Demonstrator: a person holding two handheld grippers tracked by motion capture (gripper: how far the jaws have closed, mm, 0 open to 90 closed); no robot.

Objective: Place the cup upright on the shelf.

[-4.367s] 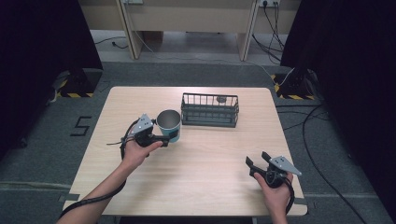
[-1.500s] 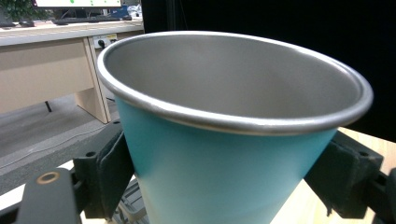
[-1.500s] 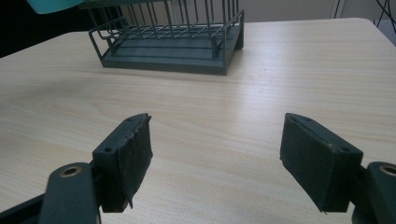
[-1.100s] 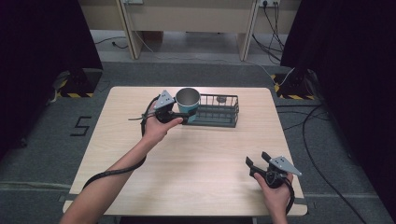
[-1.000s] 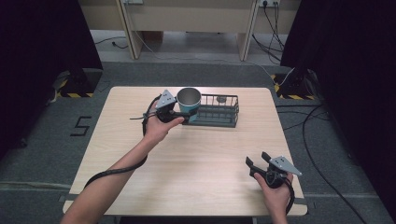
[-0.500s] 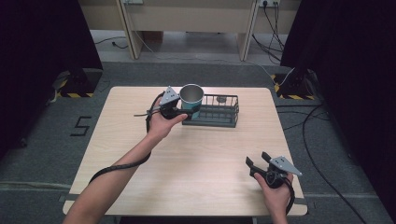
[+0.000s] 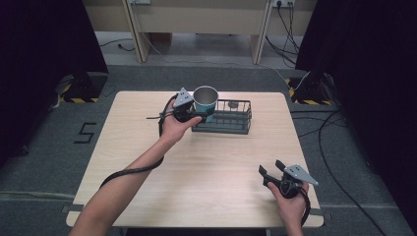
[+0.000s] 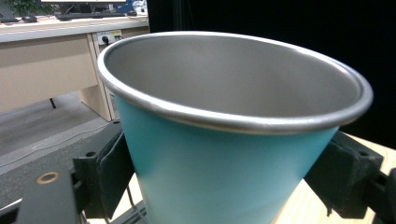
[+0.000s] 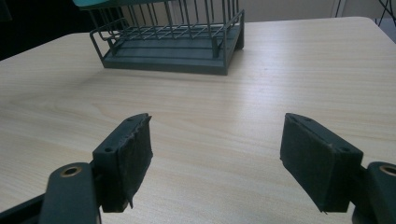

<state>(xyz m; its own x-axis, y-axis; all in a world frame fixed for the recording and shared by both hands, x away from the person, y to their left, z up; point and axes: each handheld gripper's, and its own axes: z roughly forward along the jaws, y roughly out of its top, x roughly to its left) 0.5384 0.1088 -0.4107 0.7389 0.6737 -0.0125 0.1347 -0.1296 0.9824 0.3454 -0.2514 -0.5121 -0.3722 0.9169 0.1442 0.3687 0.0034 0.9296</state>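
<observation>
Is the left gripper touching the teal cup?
Touching. The left gripper view shows both pads pressed against the teal cup, left gripper shut on it.

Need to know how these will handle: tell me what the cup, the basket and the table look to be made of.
Cup: likely steel, with a brushed grey inside and rolled rim; the outside has a smooth teal coat.
Basket: thin dark wire bars on a solid dark base, probably coated metal, matte.
Table: pale wood grain, flat and even, perhaps laminate.
Left tool grips the cup.

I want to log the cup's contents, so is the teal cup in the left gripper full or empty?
Empty: the left gripper view looks into the teal cup and shows only bare metal walls, though its bottom is hidden.
</observation>
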